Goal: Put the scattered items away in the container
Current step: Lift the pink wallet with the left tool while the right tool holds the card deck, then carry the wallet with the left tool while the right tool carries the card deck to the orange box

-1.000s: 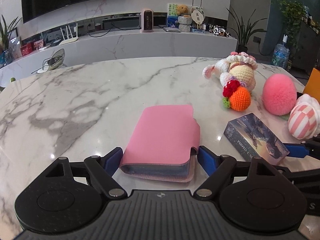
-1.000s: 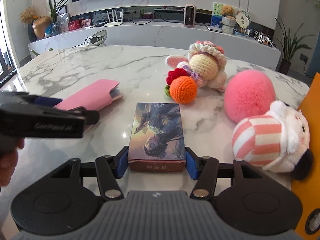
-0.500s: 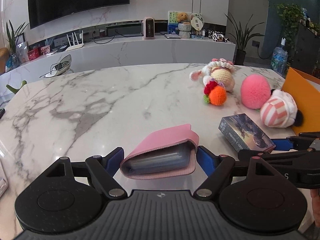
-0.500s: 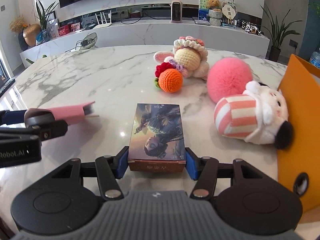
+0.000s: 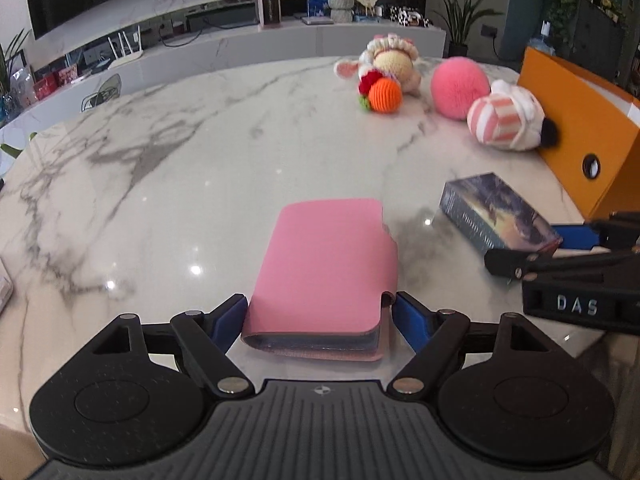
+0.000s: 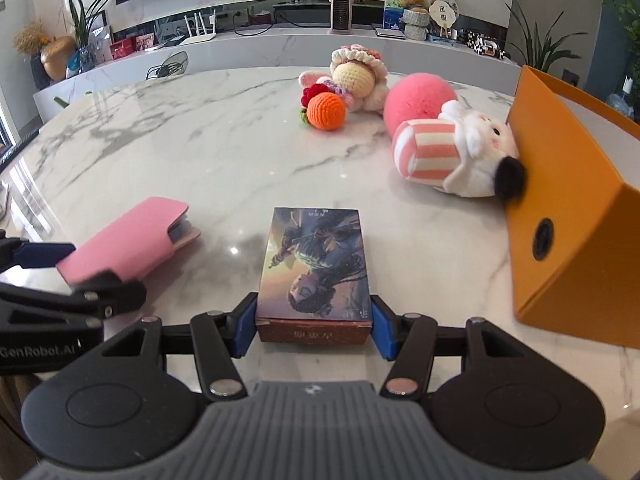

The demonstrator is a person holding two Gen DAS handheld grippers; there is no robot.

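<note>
Left gripper [image 5: 320, 318]: closed on the pink card holder [image 5: 326, 268], one blue pad pressed to each long side near its spine end; the holder juts straight ahead from the fingers, its cover facing up.
Pink card holder, seen from the right wrist [image 6: 128, 246]: held raised off the marble, tilted, its open end with the card sleeves pointing away from the left gripper [image 6: 66, 268]; it sits to the left of the right gripper.
Right gripper [image 6: 314, 322]: closed on the illustrated box [image 6: 314, 270], blue pads against both long sides at its near end; the box extends forward between the fingers, printed face up.
Illustrated box, seen from the left wrist [image 5: 498, 216]: ahead and to the right of the left gripper, clamped in the right gripper [image 5: 532, 254], whose black body carries white lettering.
Orange container [image 6: 568, 208]: ahead and right of the right gripper, standing on the marble table [image 6: 200, 152], a round hole in its near wall.
Striped plush [image 6: 456, 156]: lying on its side, its head touching the container's wall.
Pink pompom [image 6: 418, 100]: just behind the striped plush, touching it.
Crochet doll [image 6: 358, 78]: far ahead, left of the pompom, lying down.
Orange crochet ball [image 6: 326, 112]: just in front of the doll, with a red and green bit at its left.
Whether either held item clears the tabletop fully: cannot tell for the box.
</note>
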